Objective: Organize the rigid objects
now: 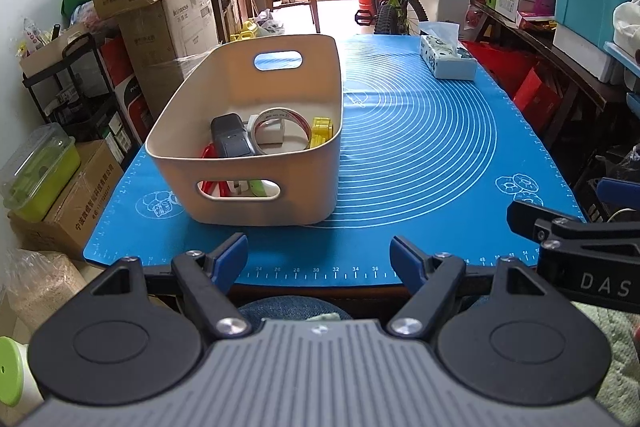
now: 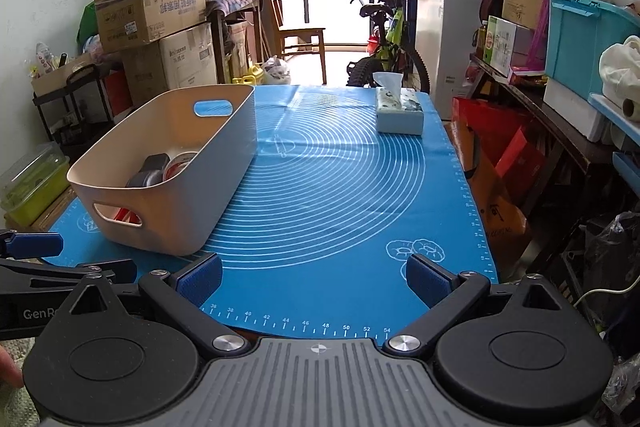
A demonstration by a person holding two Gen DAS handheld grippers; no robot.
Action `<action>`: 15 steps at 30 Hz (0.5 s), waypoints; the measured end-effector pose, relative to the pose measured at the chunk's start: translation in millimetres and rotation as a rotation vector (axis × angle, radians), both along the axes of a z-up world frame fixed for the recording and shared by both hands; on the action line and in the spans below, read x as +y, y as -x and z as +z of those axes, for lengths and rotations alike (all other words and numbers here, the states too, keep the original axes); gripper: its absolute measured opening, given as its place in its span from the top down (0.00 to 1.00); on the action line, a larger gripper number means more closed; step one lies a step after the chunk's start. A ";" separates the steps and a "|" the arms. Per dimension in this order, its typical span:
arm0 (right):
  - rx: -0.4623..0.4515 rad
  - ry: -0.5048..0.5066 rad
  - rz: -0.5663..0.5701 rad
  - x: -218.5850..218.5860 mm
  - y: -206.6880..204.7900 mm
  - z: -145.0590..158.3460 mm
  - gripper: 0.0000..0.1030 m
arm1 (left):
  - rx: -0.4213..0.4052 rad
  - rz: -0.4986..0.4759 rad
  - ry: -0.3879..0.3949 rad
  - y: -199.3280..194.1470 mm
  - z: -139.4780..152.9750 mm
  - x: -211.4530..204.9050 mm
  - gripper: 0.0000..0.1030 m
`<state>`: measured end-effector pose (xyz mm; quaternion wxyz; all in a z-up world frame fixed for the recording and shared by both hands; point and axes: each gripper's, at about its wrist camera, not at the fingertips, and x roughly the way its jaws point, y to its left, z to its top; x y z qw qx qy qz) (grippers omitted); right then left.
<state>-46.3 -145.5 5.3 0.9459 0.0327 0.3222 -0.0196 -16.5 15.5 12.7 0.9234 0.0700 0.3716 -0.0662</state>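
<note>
Flanking the bin (image 1: pixel 256 163) and tissue box (image 1: pixel 448 61), both grippers (image 1: pixel 318 263) (image 2: pixel 314 279) gape empty.

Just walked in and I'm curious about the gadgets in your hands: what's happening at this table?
A person is tidying rigid items with two handheld grippers. The left gripper and right gripper are both open and empty, held back at the near edge of the blue mat. The beige bin on the mat already holds a tape roll, a dark grey device, a yellow piece and something red. Only a tissue box sits outside the bin, at the mat's far end.
</note>
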 end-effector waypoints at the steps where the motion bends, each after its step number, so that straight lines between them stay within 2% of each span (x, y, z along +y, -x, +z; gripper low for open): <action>1: -0.002 0.002 -0.002 -0.2 0.1 0.3 0.05 | 0.003 0.000 0.005 -0.1 -0.2 0.5 0.24; 15: 0.007 -0.003 -0.017 0.2 -1.0 0.0 0.05 | 0.024 0.008 0.019 -2.9 -1.0 5.7 0.24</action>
